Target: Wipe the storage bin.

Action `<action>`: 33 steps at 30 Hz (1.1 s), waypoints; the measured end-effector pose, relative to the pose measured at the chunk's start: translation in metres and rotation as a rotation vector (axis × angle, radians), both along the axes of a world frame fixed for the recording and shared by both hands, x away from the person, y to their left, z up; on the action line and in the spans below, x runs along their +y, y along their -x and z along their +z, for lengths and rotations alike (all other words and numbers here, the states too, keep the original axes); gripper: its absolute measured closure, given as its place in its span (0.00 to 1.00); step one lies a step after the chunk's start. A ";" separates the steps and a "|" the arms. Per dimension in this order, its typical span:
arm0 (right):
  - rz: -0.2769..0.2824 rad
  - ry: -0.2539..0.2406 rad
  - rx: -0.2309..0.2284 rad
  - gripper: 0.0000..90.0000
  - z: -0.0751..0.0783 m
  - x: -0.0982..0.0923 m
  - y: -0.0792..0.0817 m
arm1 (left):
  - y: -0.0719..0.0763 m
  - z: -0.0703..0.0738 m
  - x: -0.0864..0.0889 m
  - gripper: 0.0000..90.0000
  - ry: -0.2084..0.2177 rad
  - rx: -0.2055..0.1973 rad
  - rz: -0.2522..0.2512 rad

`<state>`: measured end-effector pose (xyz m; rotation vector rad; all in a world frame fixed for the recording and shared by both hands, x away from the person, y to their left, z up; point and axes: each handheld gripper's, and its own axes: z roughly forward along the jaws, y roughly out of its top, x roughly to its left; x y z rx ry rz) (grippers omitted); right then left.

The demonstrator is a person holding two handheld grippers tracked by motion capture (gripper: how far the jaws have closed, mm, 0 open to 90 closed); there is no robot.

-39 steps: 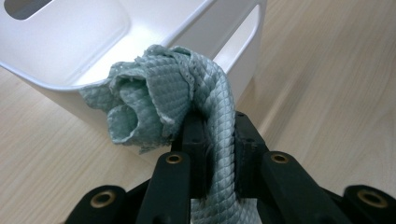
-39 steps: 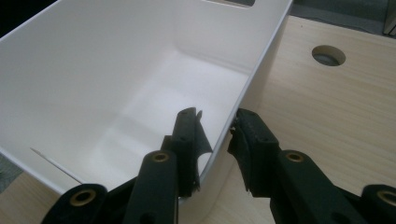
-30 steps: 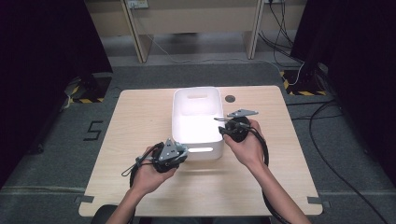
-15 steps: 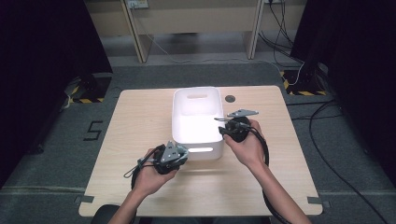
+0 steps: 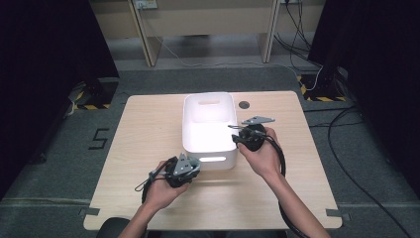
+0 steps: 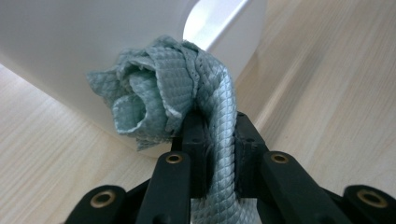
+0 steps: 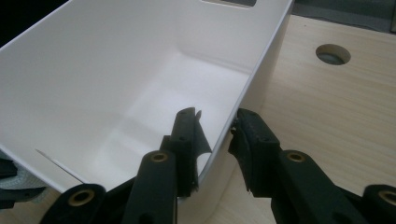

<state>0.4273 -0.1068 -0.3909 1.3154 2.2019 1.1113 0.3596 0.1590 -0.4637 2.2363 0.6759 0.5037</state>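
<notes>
At the near wall of a white rectangular plastic bin (image 5: 209, 126), close to its left corner: a crumpled pale grey-green cloth with a quilted diamond weave (image 6: 173, 100), pinched in the left gripper (image 6: 219, 135). Jaws drawn nearly together, only the thickness of the fabric between them; black fingers (image 6: 194, 140) pressing on a twisted strand that runs down between them, the bunched head of the cloth standing above the tips and just in front of the bin's outer face. Whether cloth and bin wall touch: cannot tell. From the high view, left gripper (image 5: 190, 166) held low over the light wooden tabletop (image 5: 148, 129), right beside the bin's near end with its slot handle.

On the bin's right side wall, toward the near end: right gripper (image 7: 215, 126), jaws roughly half open and straddling the rim, one black finger (image 7: 187, 135) inside the bin, the other outside, the thin white wall between them. Outer pad at or very near the wall, inner one seemingly a little clear of it; a firm clamp not certain. Seen from the high view, right gripper (image 5: 236, 138) in the person's hand against the same wall.

Beyond, a round cable hole (image 5: 243, 105) in the tabletop, just right of the bin's far end.
</notes>
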 end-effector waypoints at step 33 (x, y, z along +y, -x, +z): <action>-0.006 -0.001 -0.008 0.77 -0.001 0.000 0.001 | -0.004 -0.019 -0.002 0.87 -0.023 0.044 0.010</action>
